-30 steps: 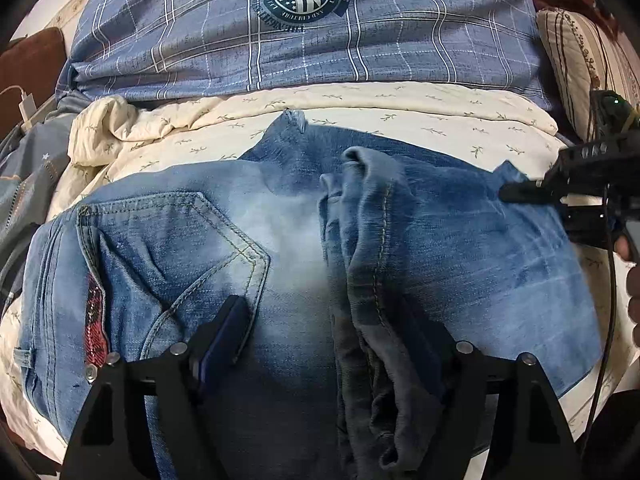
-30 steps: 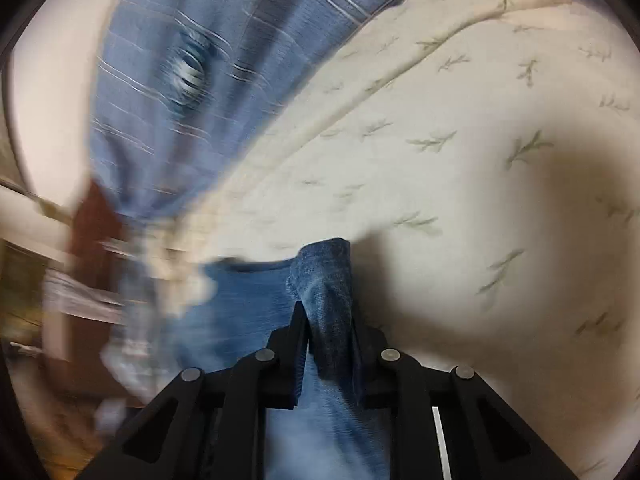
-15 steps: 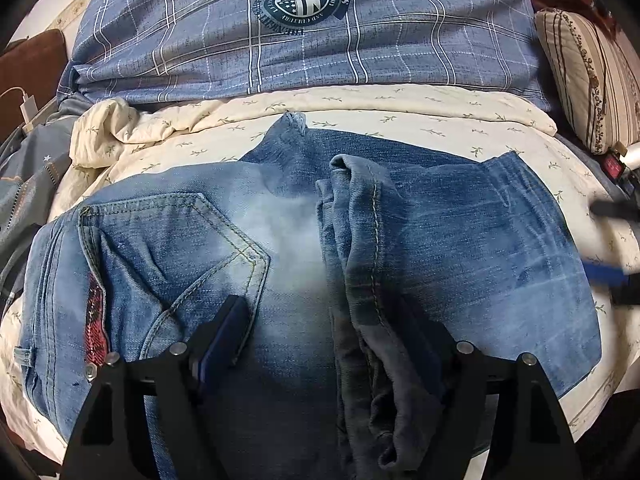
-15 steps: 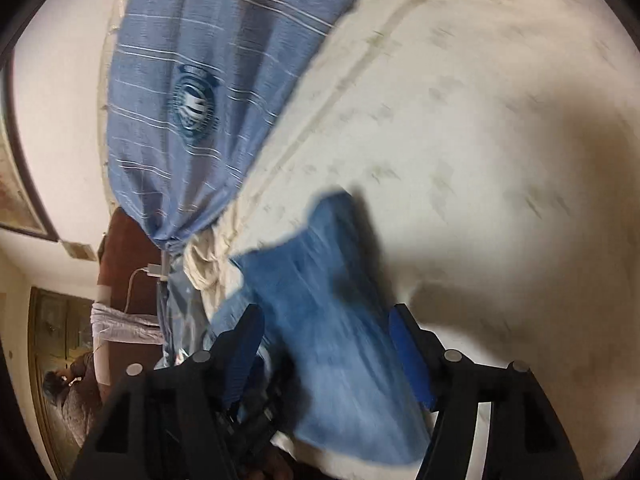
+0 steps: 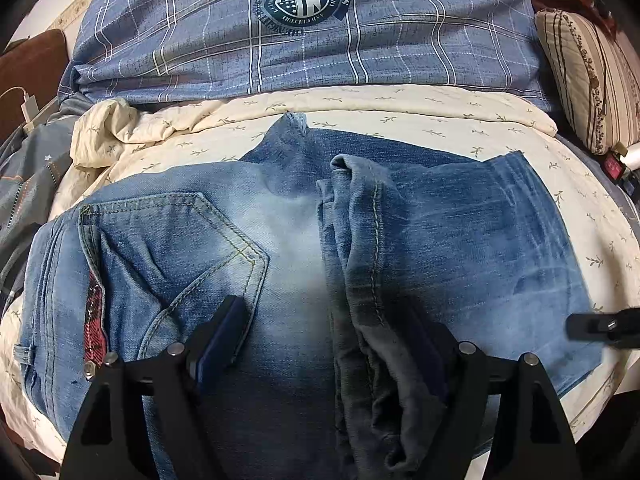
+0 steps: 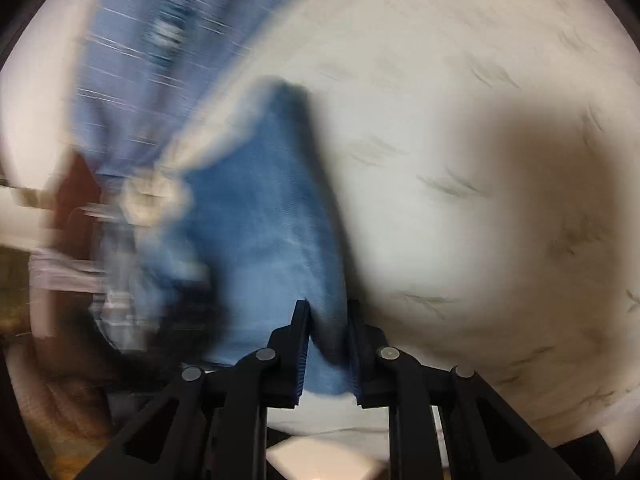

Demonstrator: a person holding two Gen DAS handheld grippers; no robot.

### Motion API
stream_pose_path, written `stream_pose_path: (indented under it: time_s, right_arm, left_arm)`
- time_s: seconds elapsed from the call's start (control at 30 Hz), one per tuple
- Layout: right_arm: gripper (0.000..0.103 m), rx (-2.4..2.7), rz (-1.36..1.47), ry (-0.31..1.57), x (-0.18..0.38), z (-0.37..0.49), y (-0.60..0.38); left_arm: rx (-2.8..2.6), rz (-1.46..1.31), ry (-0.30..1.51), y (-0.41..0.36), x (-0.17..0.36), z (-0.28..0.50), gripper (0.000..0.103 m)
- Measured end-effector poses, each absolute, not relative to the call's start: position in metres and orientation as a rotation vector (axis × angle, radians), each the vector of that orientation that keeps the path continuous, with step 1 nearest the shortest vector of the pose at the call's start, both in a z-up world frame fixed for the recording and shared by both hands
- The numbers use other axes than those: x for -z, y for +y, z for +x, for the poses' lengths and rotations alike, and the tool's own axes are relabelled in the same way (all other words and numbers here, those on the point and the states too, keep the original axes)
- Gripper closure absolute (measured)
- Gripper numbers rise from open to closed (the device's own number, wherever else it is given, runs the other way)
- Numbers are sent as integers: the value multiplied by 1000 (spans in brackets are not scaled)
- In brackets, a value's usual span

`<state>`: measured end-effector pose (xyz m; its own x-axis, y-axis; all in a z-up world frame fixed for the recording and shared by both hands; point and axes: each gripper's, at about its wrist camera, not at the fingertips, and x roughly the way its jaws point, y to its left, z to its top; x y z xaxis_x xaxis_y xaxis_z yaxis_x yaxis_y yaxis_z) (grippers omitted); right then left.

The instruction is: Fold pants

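Finds the jeans (image 5: 460, 248) spread flat across the middle of the cream quilt (image 5: 400, 112), waistband toward the left edge, back pocket (image 5: 172, 248) facing up, one leg doubled over on the right half so that a bunched ridge (image 5: 360, 260) of denim runs down the centre. Shows the left gripper (image 5: 324, 320) low over that ridge, jaws set wide, one pad touching the cloth just beside the pocket's corner, the other half hidden behind the ridge; pinches nothing. Shows the right gripper (image 6: 328, 312) at the jeans' right edge, near the quilt's right side, jaws closing, a fold of blue denim between the pads and pressed by them, the cloth running away from the fingers in a blurred wedge. Catches only a black tip of that gripper at the right border of the left wrist view, at the denim's edge. Places beyond the quilt's far edge a blue plaid cover (image 5: 360, 40) with a round crest, and by the far-right corner a striped cushion (image 5: 580, 72).
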<state>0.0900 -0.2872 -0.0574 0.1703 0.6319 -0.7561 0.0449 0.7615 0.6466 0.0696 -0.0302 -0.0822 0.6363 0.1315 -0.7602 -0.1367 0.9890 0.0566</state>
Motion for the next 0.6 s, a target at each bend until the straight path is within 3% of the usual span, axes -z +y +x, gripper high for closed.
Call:
stream_pose_path:
  time_s: [0.1,0.23,0.4,0.43,0.47,0.5,0.53,0.6]
  right_arm:
    - [82,-443,517,1310,35,82,-277]
    - [79,-427,557,1377,47,90,-280]
    - [75,-443,475,1258,-10,98,-279]
    - [72,-455,483,1232,-17,102,-278]
    - [63,-480,497,1212,-23,109,-275]
    - [44,-502,504,1201,-27,118,-265]
    - [38,-517,496,1188,-29,124,-260]
    - [37,-558,486,1160,-29,138,-245]
  left_arm:
    - [-151,-10,871,-30,82,70,23]
    - [-147,-8,870,-30,82,69,23]
    - [-148,-10,873,-30,82,69,22]
    - [-149,-11,874,-30,82,69,22]
    - [-149,-11,874,-30,82,69,22]
    - [-148,-11,873,-30,82,69,22]
    - [-146,-11,873,-30,82,69,22]
    - [-144,-10,873,-30,82,69,22]
